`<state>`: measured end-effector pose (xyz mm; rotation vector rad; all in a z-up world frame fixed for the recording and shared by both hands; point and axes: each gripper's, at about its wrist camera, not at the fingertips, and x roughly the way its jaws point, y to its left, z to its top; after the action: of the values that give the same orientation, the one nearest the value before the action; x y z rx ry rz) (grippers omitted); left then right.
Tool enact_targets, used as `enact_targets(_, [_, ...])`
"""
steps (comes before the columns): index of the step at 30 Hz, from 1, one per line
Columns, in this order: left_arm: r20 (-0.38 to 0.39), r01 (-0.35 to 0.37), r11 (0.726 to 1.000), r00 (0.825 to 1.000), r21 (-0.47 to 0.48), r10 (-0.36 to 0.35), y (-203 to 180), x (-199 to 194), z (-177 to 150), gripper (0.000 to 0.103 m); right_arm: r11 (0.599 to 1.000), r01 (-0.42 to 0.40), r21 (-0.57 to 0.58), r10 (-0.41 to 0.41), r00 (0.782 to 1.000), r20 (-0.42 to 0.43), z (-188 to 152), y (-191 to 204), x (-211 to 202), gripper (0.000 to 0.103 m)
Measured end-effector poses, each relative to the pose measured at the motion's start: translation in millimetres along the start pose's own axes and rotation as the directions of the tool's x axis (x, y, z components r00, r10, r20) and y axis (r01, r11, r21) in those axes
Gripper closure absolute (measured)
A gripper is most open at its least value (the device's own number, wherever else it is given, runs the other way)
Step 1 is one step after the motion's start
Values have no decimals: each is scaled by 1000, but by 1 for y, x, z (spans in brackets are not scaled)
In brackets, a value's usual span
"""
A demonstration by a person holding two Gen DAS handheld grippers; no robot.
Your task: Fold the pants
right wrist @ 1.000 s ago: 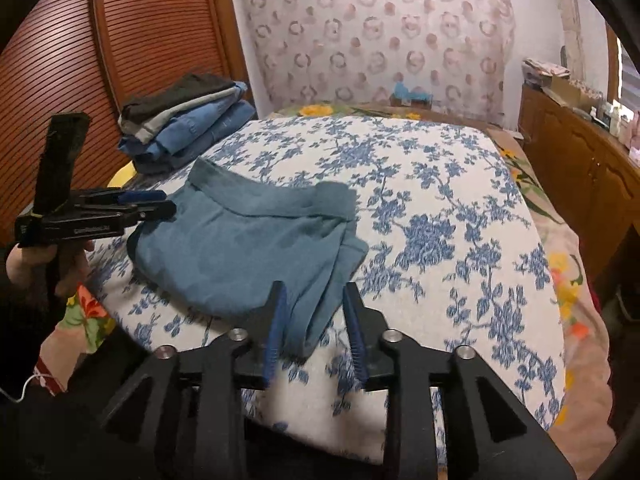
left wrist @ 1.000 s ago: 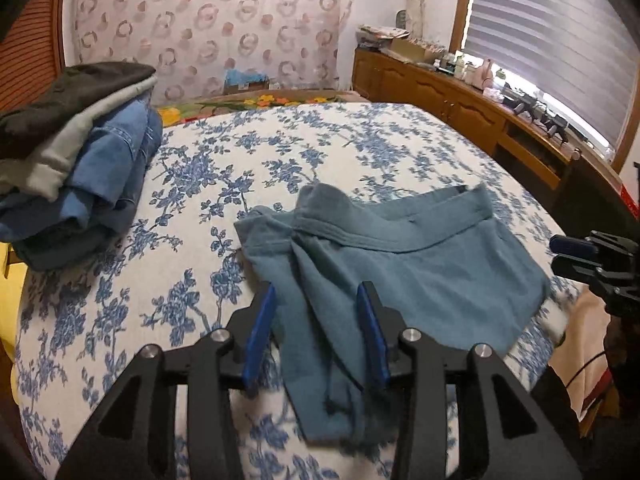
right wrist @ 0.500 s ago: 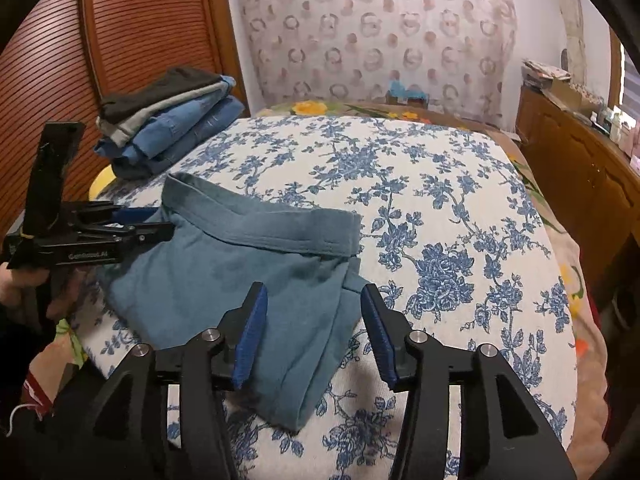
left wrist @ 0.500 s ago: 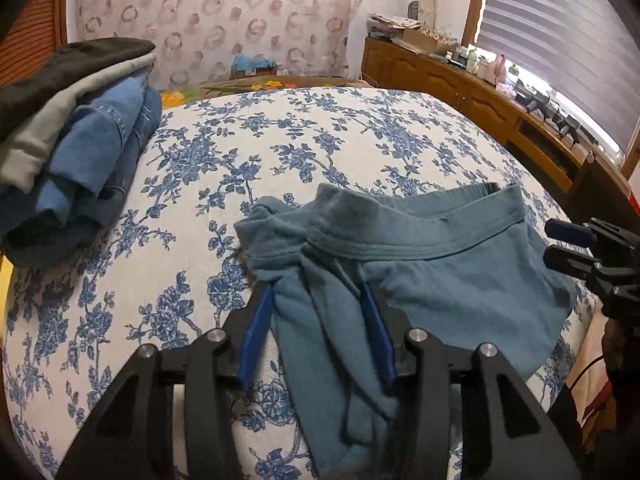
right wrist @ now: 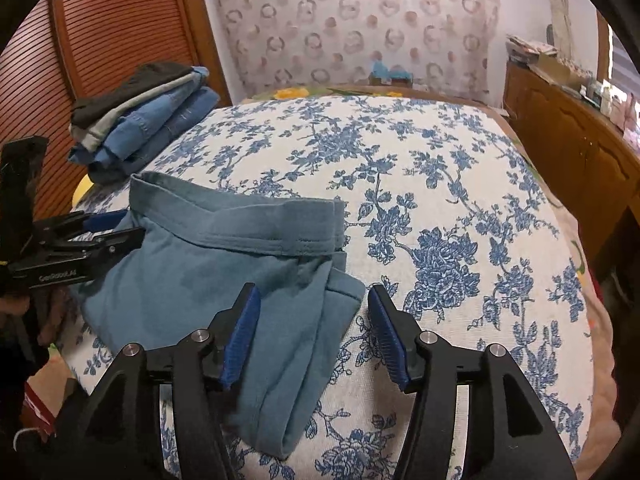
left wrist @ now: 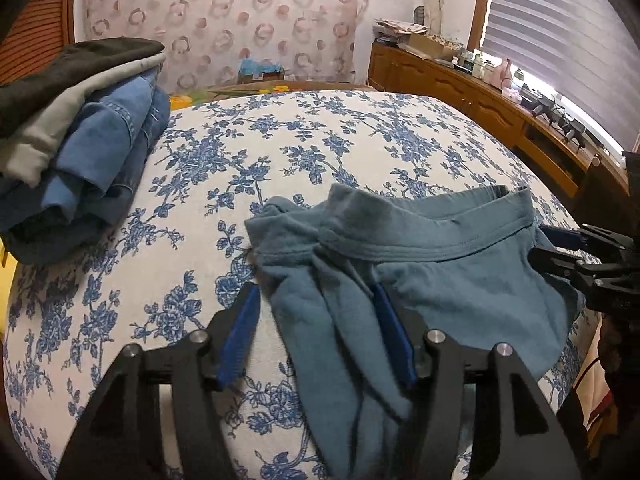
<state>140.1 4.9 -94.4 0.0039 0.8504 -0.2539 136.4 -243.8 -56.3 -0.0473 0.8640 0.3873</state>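
Teal pants (left wrist: 420, 280) lie folded on the floral bed (left wrist: 280, 152), frame centre. My left gripper (left wrist: 316, 328) tilts down, jaws just opened, straddling bunched cloth; my right gripper (right wrist: 312, 328) likewise, over the folded edge. Stack of clothes (right wrist: 140, 120) upper left.

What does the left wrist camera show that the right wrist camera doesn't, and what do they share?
Only the left wrist view shows the bright window with grey slatted blinds and the bunched, rumpled end of the teal cotton pants between the left gripper pads. Only the right wrist view shows the reddish slatted wooden door and the pants' neat folded edge between the open right gripper pads. Both show the blue floral bedspread, the stack of folded jeans and dark clothes, the patterned curtain and the wooden sideboard.
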Motion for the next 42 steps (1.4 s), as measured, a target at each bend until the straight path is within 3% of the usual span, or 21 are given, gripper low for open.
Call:
enact_targets(15, [6,17,1000,1000,-18,-17,9,-9,18,44,998,51,-34,-48,995,84,-16,7,0,44])
enact_targets(22, [-17,37,999,999,-27,-38,14,3,36,44,998,50,-33,-47,995,84,-15,7,0,44])
enact_targets(30, [-40,66,996,997,-52,-68,21,16,31,44,999,36,-17,-35,999,38,-8,5,0,45])
enact_targets(38, [-16,80,995,997,-54,-81,23,17,26,44,1000,20,-3,-20,1000,-11,5,2,6,61])
enact_targets(42, [-9,83,995,996,-54,-84,24,16,25,44,1000,5,-19,-5,1000,-12,4,7,8,78])
